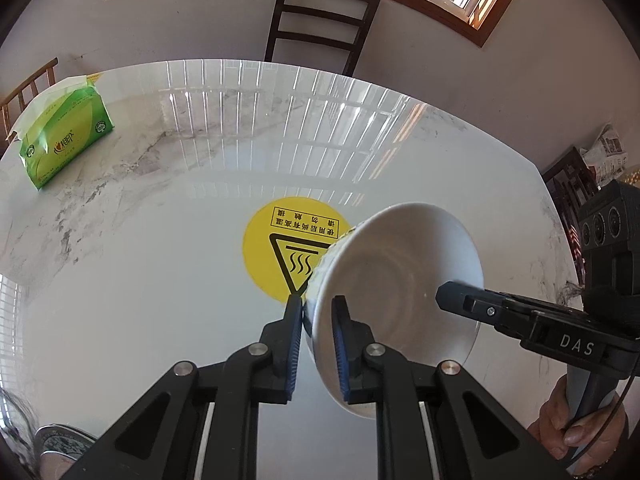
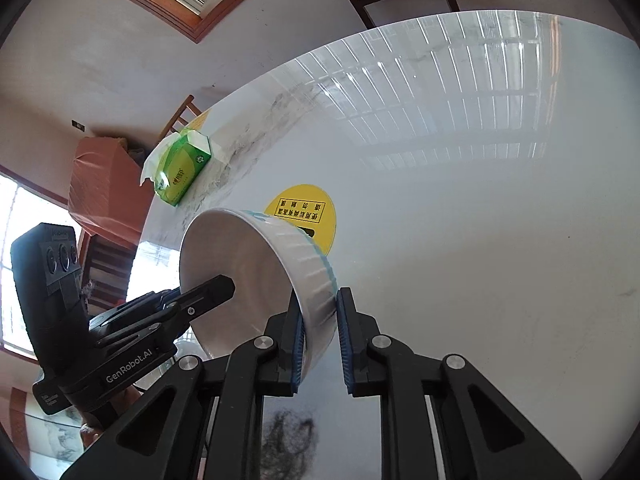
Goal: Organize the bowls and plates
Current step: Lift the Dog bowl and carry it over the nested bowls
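Note:
A white ribbed bowl (image 1: pixel 396 280) with a pale blue rim band is held tilted on its side above the marble table (image 1: pixel 160 260). My left gripper (image 1: pixel 318 336) is shut on the bowl's rim, one finger inside and one outside. My right gripper (image 2: pixel 320 332) is shut on the opposite rim of the same bowl (image 2: pixel 256 276). Each gripper shows in the other's view, the right one (image 1: pixel 500 312) reaching into the bowl and the left one (image 2: pixel 192 300) likewise.
A round yellow hot-surface sticker (image 1: pixel 280 252) lies mid-table under the bowl. A green tissue pack (image 1: pixel 64 136) sits at the far left edge. A patterned dish edge (image 1: pixel 60 444) shows at the near left. Dark chairs (image 1: pixel 320 20) stand behind the table.

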`<move>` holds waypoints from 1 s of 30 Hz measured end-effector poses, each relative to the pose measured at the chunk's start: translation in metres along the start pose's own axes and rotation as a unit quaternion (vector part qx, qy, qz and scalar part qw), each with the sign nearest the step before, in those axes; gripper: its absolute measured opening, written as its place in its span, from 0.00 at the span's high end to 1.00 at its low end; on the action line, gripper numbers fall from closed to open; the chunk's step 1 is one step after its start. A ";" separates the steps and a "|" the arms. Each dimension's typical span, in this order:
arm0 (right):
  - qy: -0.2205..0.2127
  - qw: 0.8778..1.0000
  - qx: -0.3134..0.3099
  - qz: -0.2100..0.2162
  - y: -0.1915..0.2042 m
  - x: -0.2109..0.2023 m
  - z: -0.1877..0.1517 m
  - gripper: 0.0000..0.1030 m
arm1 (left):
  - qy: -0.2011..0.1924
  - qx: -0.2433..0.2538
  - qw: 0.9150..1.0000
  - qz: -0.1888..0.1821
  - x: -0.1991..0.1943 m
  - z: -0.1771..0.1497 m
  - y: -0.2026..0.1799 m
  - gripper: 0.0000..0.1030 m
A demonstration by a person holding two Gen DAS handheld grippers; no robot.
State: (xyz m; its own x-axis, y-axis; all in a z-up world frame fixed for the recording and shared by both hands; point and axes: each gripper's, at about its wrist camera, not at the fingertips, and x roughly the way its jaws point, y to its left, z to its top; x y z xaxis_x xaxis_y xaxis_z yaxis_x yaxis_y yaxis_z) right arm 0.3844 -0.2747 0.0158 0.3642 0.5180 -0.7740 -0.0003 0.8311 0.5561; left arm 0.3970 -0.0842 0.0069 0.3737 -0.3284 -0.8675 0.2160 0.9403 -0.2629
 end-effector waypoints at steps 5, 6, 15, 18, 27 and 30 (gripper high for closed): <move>-0.010 1.000 0.010 0.028 0.010 -0.025 -0.016 0.84 | -0.023 0.001 1.000 0.001 -0.038 -0.012 -0.010 0.85; -0.011 0.999 0.010 0.034 0.013 -0.032 -0.021 0.84 | -0.027 -0.001 1.000 0.001 -0.046 -0.015 -0.012 0.85; -0.005 0.997 0.002 0.072 0.046 -0.081 -0.078 0.83 | -0.060 -0.017 0.998 -0.024 -0.125 -0.067 -0.026 0.85; -0.004 0.997 -0.010 0.072 0.059 -0.096 -0.101 0.83 | -0.064 -0.019 0.997 -0.028 -0.144 -0.088 -0.029 0.85; 0.005 0.997 -0.034 0.073 0.081 -0.121 -0.162 0.81 | -0.060 -0.019 0.997 -0.036 -0.177 -0.149 -0.027 0.85; 0.009 0.997 -0.031 0.075 0.080 -0.121 -0.177 0.81 | -0.059 -0.017 0.997 -0.037 -0.181 -0.164 -0.029 0.85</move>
State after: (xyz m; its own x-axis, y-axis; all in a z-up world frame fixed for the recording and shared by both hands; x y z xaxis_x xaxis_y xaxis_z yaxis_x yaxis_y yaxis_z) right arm 0.1753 -0.2353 0.1004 0.3393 0.6397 -0.6896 -0.1118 0.7554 0.6457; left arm 0.1748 -0.0372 0.1021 0.4617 -0.4024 -0.7905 0.2164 0.9153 -0.3396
